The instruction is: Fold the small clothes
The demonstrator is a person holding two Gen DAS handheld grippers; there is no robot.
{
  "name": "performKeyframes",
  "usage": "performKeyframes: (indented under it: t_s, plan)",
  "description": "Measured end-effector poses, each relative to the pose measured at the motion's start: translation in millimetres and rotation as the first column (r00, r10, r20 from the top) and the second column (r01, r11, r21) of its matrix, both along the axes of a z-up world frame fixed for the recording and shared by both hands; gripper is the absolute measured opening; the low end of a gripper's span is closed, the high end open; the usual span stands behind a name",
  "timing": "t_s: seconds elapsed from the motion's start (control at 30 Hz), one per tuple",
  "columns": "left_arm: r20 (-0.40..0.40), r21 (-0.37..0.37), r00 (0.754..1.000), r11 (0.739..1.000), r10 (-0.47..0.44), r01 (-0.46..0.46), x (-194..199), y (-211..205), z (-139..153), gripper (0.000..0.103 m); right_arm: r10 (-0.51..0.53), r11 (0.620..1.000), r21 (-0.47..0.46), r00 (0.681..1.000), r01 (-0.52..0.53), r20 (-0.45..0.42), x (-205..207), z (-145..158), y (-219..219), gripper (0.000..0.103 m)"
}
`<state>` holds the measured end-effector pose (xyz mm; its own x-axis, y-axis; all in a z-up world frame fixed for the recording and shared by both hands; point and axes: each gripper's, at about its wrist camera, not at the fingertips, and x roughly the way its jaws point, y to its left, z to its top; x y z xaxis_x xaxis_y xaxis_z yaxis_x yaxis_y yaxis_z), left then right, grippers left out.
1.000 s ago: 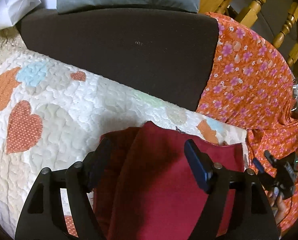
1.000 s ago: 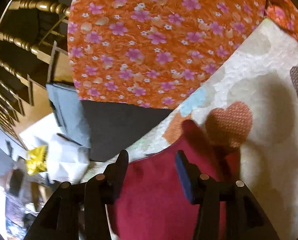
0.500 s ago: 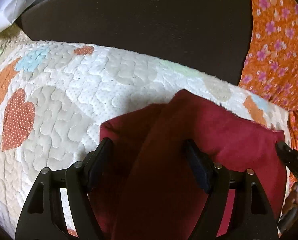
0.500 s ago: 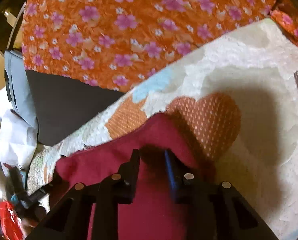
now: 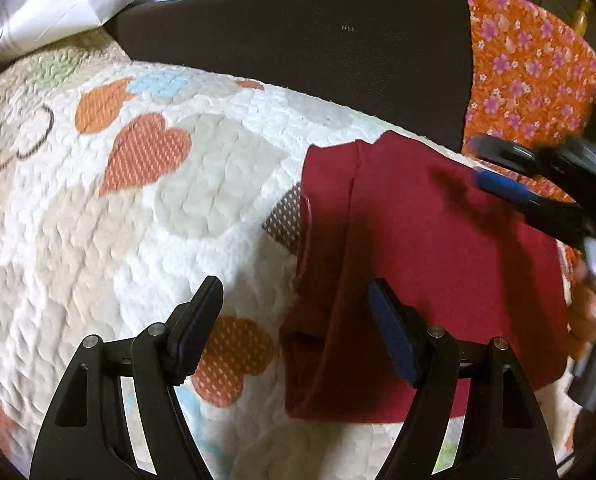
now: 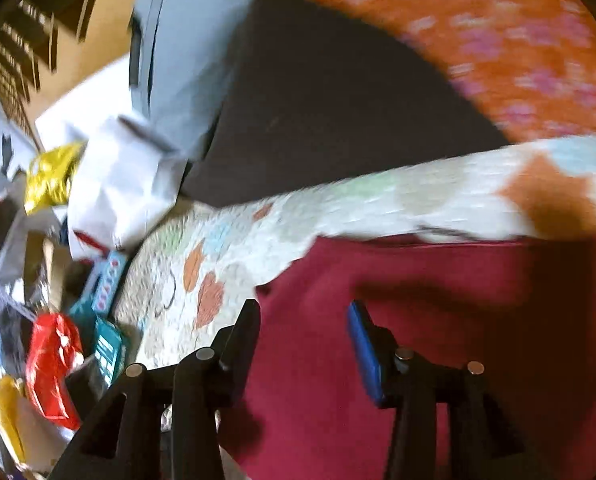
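Observation:
A dark red garment [image 5: 430, 264] lies folded on a white quilt with hearts [image 5: 145, 216]. My left gripper [image 5: 293, 320] is open and empty above the garment's left edge, its left finger over the quilt. My right gripper [image 5: 494, 168] shows in the left wrist view at the right, open above the garment's far right part. In the right wrist view the right gripper [image 6: 302, 340] is open and empty over the red garment [image 6: 438, 320], and the picture is blurred by motion.
A dark cushion [image 5: 298, 36] lies beyond the quilt, with orange flowered cloth [image 5: 530, 68] to its right. White papers [image 5: 57, 4] lie at the back left. Coloured packets and boxes [image 6: 57, 340] lie beside the quilt's left end. Wooden chair rails [image 5: 578, 12] stand behind.
My right gripper has opened, let go of the garment's corner and swung left. My left gripper has drawn back to the left, off the garment. The garment now lies flat.

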<state>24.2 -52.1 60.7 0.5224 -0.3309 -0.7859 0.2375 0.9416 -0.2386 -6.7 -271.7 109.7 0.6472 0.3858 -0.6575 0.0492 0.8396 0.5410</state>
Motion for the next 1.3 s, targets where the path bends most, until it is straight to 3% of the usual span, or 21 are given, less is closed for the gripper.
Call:
performKeyframes:
  t_s: [0.07,0.23,0.33,0.37,0.4,0.43,0.5,0.6,0.67,0.7,0.83,0.87,0.97,1.0,1.1,1.17,1.27,1.3]
  plan:
    - [0.014,-0.027,1.000,0.999,0.018,-0.018,-5,7,-5,0.076,0.028,0.999,-0.022,0.999,-0.029,-0.045,22,-9,23,0.043]
    - [0.039,0.010,0.999,1.000,-0.010,0.010,-2,4,-14,0.076,0.094,0.994,-0.047,0.983,-0.103,-0.159,63,-42,63,0.043]
    - [0.022,-0.009,0.999,1.000,-0.028,0.028,3,9,-13,0.076,0.058,0.995,-0.073,0.986,-0.071,-0.159,77,-56,65,0.043]
    - [0.020,-0.014,0.999,0.999,-0.029,0.030,4,11,-11,0.076,0.045,0.995,-0.083,0.988,-0.058,-0.149,78,-56,63,0.034]
    - [0.018,-0.021,0.999,0.999,-0.030,0.031,5,13,-10,0.076,0.027,0.991,-0.123,0.988,-0.046,-0.153,79,-56,63,0.017]
    - [0.022,-0.027,0.999,0.999,-0.027,0.028,6,16,-7,0.076,0.017,0.984,-0.171,0.987,-0.044,-0.157,80,-54,65,0.014]
    - [0.039,-0.025,0.999,1.000,-0.014,0.015,6,19,-3,0.076,0.039,0.982,-0.181,0.992,-0.062,-0.123,77,-46,69,0.004]
    - [0.057,-0.043,0.998,0.999,0.008,-0.005,6,25,2,0.076,0.109,0.984,-0.132,0.992,-0.117,-0.069,75,-30,84,0.003]
    - [0.048,-0.065,0.999,0.998,0.019,-0.016,8,30,2,0.076,0.133,0.972,-0.185,0.989,-0.144,-0.068,79,-28,102,0.003]
    - [0.041,-0.066,0.999,0.997,0.027,-0.024,8,31,1,0.076,0.110,0.968,-0.217,0.990,-0.127,-0.087,82,-33,104,0.003]
    - [0.016,-0.080,0.999,0.996,0.040,-0.038,10,32,-1,0.076,0.039,0.988,-0.143,0.994,-0.053,-0.103,70,-34,85,0.006]
    - [0.015,-0.080,0.999,0.996,0.034,-0.033,10,30,-1,0.076,0.013,0.983,-0.180,0.995,-0.031,-0.099,64,-29,80,0.011]
    - [0.015,-0.075,1.000,0.997,0.009,-0.007,8,24,-2,0.076,-0.013,0.968,-0.251,0.996,-0.008,-0.085,58,-18,79,0.051]
    - [0.012,-0.072,1.000,0.997,0.000,0.001,7,22,-3,0.076,-0.017,0.967,-0.253,0.995,-0.007,-0.094,61,-19,80,0.054]
    - [0.009,-0.073,1.000,0.997,0.000,0.001,7,23,-5,0.076,-0.011,0.979,-0.202,0.989,-0.019,-0.146,74,-30,86,0.054]
    - [0.005,-0.078,1.000,0.997,0.009,-0.009,9,26,-5,0.076,-0.028,0.974,-0.225,0.978,-0.020,-0.208,82,-44,86,0.051]
    - [-0.009,-0.102,1.000,0.995,0.023,-0.024,13,33,-4,0.076,-0.028,0.947,-0.320,0.981,-0.036,-0.193,82,-49,89,0.030]
    - [-0.011,-0.111,1.000,0.993,0.028,-0.029,13,36,-3,0.076,-0.023,0.951,-0.306,0.983,-0.036,-0.184,80,-47,88,0.021]
